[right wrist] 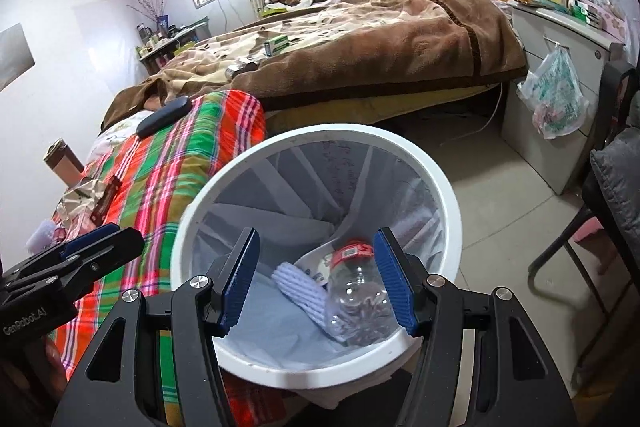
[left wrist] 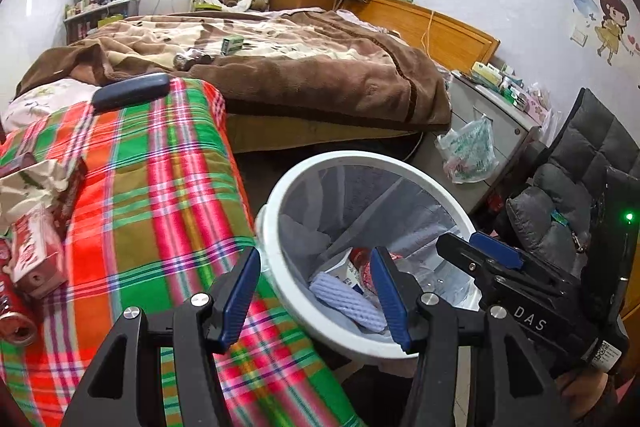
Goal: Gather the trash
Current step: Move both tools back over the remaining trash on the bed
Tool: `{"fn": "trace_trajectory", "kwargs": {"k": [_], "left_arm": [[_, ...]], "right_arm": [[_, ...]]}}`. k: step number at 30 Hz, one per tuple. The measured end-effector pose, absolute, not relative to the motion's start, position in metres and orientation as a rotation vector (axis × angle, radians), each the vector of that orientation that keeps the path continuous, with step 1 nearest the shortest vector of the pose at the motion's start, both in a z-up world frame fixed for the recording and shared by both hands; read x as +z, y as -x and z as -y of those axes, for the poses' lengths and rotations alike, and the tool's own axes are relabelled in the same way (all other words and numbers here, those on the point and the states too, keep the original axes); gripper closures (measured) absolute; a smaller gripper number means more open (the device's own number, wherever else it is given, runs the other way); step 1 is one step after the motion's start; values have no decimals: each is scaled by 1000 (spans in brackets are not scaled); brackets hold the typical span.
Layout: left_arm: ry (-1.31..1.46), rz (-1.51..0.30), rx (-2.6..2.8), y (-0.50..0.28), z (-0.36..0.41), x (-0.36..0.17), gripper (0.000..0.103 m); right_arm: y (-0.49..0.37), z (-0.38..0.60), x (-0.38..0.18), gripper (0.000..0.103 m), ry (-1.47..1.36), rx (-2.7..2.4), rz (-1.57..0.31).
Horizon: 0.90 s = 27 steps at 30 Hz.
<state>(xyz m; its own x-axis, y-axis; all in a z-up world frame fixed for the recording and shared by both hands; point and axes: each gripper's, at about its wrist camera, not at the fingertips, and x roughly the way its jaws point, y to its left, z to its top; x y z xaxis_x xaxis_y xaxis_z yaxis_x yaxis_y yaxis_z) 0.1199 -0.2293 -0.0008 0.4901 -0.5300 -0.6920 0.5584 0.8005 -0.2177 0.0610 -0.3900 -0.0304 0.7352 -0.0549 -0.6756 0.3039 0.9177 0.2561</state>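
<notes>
1. Left gripper [left wrist: 316, 293] – blue pads spread apart with nothing between them and touching nothing; it hangs over the seam between the plaid-covered surface and the white trash bin [left wrist: 280, 227].
2. Right gripper [right wrist: 316, 283] – jaws spread wide, also empty; it sits directly above the bin's mouth, pads clear of the rim.
3. Bin is lined with a translucent grey bag [right wrist: 280, 223]. Inside lie a clear plastic bottle [right wrist: 356, 297] with a red label, a ribbed lavender foam sleeve [right wrist: 300, 287] just beside it, and a white carton partly under both.
4. Trash on the plaid blanket [left wrist: 168, 187], far left in the left wrist view: a red-and-white carton [left wrist: 34, 255], a red can [left wrist: 12, 315] lying on its side, and crumpled paper [left wrist: 28, 187] above them.
5. Dark blue case [left wrist: 130, 91] rests at the far end of the plaid cloth, near the brown blanket on the bed [left wrist: 300, 75].
6. Plastic bag [right wrist: 556, 99] hangs from the grey cabinet on the right, well apart from the bin.
</notes>
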Motion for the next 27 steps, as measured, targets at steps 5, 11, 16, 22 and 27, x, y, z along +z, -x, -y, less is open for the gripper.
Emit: {"fn": "trace_trajectory", "kwargs": {"k": [5,11,16,22,27], "left_arm": [[-13,-808,-641,-114,209,6,46],[14,-790,-607,-109,182,11,46],[34,-768,-571,-105,156,15,46],[41,-721,-498,-100,118,19,46],[68,-715,-419,-106,75,19,46]], "right_arm": [[-61,377,-27,42,-351,-188,-715],[-62,361,-22,42,-332,-155,-703],[-63,345,-17,42,-307,-125,-692],[-70,317,-13,42,-268,-76,-679],[-82,285,-10,42,-214,2,-680]]}}
